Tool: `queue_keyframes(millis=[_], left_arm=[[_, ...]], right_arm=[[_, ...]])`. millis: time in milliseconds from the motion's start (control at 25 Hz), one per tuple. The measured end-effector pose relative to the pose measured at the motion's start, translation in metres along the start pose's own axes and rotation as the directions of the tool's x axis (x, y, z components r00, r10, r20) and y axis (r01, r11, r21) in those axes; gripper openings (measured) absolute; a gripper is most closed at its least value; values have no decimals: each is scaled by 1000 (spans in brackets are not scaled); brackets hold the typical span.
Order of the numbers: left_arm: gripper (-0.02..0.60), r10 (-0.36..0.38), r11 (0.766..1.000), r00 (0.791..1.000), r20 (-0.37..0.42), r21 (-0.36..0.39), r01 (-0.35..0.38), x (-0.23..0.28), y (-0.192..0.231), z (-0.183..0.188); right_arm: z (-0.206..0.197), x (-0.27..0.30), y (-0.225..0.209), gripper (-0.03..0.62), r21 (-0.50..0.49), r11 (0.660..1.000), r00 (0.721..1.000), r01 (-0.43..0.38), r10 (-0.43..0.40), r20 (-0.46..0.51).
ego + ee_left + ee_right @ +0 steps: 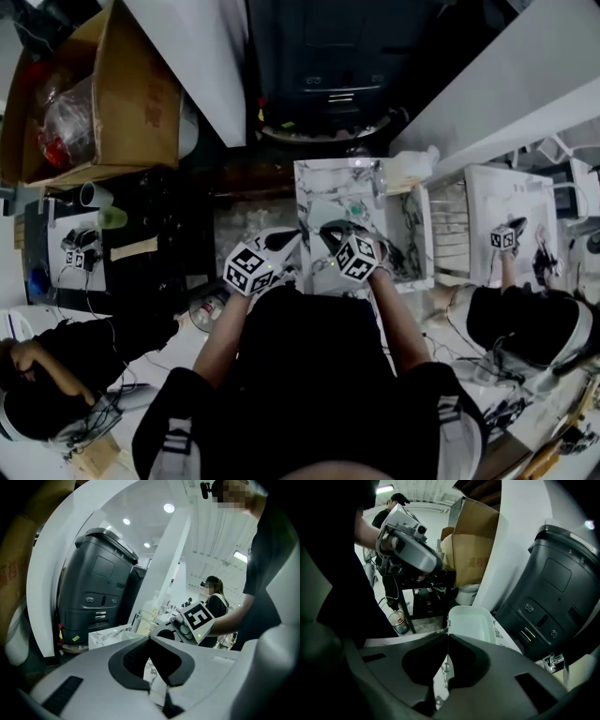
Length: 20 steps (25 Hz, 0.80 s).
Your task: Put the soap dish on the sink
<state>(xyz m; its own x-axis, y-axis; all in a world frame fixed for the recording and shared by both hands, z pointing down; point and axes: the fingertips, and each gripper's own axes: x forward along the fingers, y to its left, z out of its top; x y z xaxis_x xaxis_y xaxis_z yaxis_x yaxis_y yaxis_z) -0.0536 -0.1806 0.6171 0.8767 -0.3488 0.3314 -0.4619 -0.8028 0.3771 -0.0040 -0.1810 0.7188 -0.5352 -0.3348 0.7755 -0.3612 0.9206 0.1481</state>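
Soap dish (471, 623) just beyond right gripper (447, 635); jaws together.

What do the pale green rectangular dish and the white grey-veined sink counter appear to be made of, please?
The pale green rectangular dish looks like moulded plastic: even colour, rounded corners, soft sheen, though glazed ceramic is possible. The white grey-veined sink counter looks like polished marble or a marble-print surface, judging by its veining.
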Motion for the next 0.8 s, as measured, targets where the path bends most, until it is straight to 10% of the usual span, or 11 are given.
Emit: queue_keyframes(millis=[800], left_arm=[[0, 86, 994, 996, -17, -63, -87, 5, 8, -6]], right_arm=[[-42, 44, -30, 0, -225, 967, 979, -117, 73, -192]])
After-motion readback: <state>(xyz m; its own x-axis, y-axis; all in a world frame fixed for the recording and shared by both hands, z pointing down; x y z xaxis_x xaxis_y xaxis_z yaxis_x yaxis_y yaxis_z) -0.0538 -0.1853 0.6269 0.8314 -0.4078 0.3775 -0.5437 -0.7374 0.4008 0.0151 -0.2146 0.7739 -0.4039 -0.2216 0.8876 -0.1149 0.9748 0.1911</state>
